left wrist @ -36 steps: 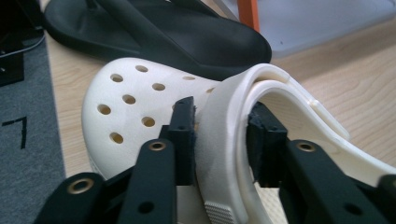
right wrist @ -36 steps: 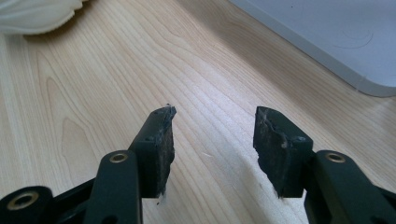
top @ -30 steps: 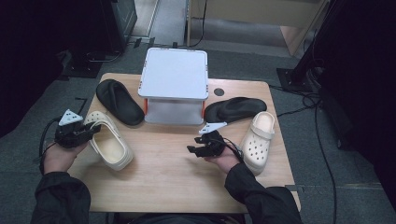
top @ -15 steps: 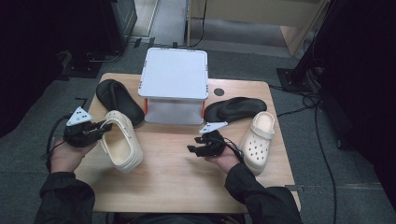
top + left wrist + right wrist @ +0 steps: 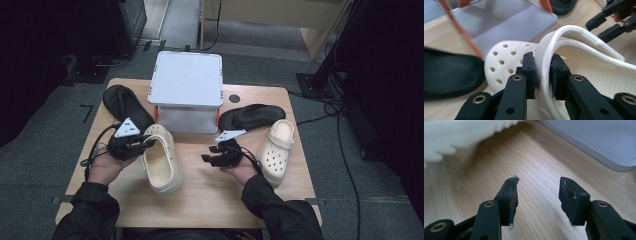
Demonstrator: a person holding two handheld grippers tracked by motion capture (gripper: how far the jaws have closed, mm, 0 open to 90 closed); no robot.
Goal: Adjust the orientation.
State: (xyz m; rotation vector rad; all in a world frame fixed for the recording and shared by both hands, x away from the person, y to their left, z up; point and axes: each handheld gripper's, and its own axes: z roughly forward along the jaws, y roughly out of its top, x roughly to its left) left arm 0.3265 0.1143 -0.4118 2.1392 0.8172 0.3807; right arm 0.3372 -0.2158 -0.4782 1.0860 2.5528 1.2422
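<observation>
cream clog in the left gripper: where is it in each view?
High view: cream clog left of centre on the table, left gripper clamped on its side wall.
Left gripper view: centre to right, its wall between the pads.
Right gripper view: blurred pale sole edge top left.
Shared landmark: grey rack.

cream perforated clog (image 5: pixel 161 162) lies sole-down, seemingly slightly tilted, on the table's left half.

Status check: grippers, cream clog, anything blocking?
Left gripper clamped on cream clog wall. Right gripper open, empty, above the table. Nothing between clog and right gripper.
</observation>
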